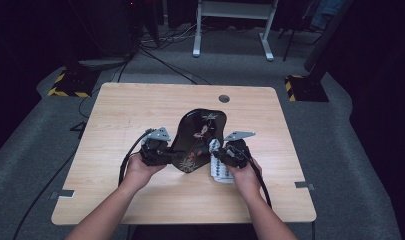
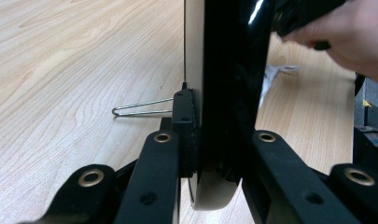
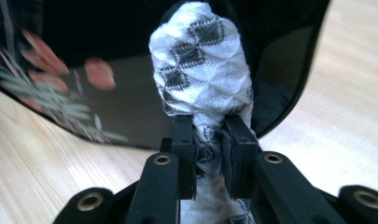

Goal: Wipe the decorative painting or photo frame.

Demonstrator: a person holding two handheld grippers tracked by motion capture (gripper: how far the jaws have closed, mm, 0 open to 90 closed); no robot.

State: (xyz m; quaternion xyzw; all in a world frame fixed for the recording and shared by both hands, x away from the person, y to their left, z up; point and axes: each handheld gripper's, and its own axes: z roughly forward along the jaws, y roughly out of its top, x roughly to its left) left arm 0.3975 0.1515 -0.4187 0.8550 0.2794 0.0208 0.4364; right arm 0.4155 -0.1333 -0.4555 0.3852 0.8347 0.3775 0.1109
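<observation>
Jaws of the left gripper [image 1: 157,150] are clamped on the edge of the black tray [image 1: 197,140], held tilted at frame centre above the table [image 1: 115,115]. Jaws of the right gripper [image 1: 232,154] are pinched on a patterned cloth [image 3: 200,65], pressed against the tray. Wiping is judged under way, not finished.

The right claw [image 3: 210,140] is clamped on a bunched white cloth [image 3: 200,65] with a black diamond pattern, pressing its upper end against the glossy black tray [image 3: 130,102] painted with pink flowers and green leaves, which is tilted above the light wooden table [image 3: 345,116].
</observation>
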